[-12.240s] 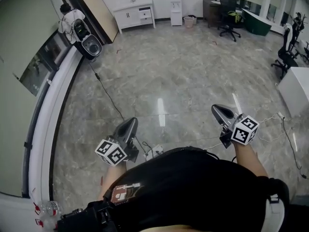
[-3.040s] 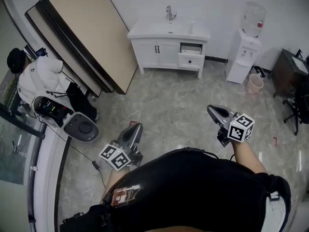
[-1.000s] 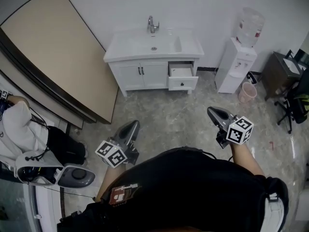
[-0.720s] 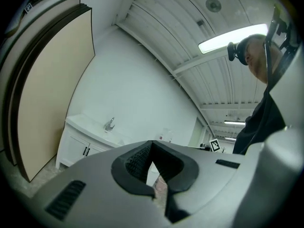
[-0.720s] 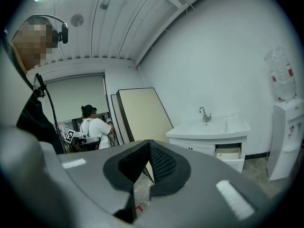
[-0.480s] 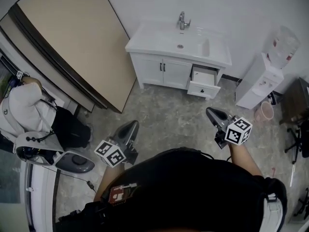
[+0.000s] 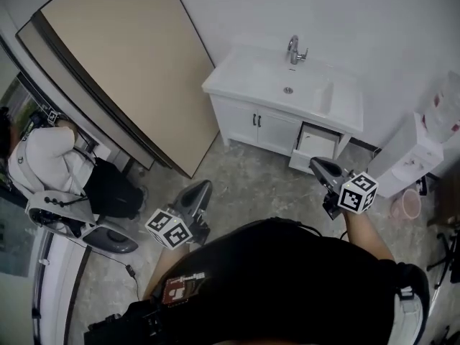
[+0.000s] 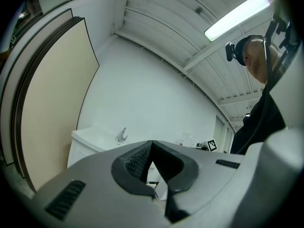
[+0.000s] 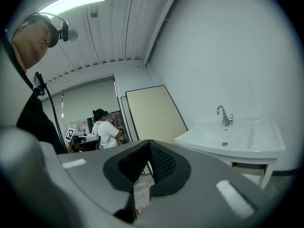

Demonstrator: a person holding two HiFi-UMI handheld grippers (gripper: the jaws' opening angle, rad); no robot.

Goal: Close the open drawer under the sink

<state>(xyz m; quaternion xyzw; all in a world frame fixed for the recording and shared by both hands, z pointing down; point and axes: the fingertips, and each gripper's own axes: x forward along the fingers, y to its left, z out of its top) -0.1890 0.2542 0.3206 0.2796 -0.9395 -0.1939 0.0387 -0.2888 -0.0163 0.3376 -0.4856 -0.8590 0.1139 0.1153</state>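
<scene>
Sink cabinet [image 7: 262, 124] looms nearer now; left hand-held gripper [image 7: 203, 186] and right hand-held gripper [image 7: 315, 162] pinched together, empty. Off-centre push could jam the open drawer [image 7: 318, 143].

Two tongs [image 7: 200, 187] [image 7: 317, 163], one sink [image 7: 248, 77], one open drawer [image 7: 317, 144], one faucet [image 7: 294, 49], one water dispenser [image 7: 417, 158], one board [image 7: 122, 63].

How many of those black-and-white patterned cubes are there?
2. One cube sits on the left gripper, lower left in the head view; the other sits on the right gripper, at right. No others show.
</scene>
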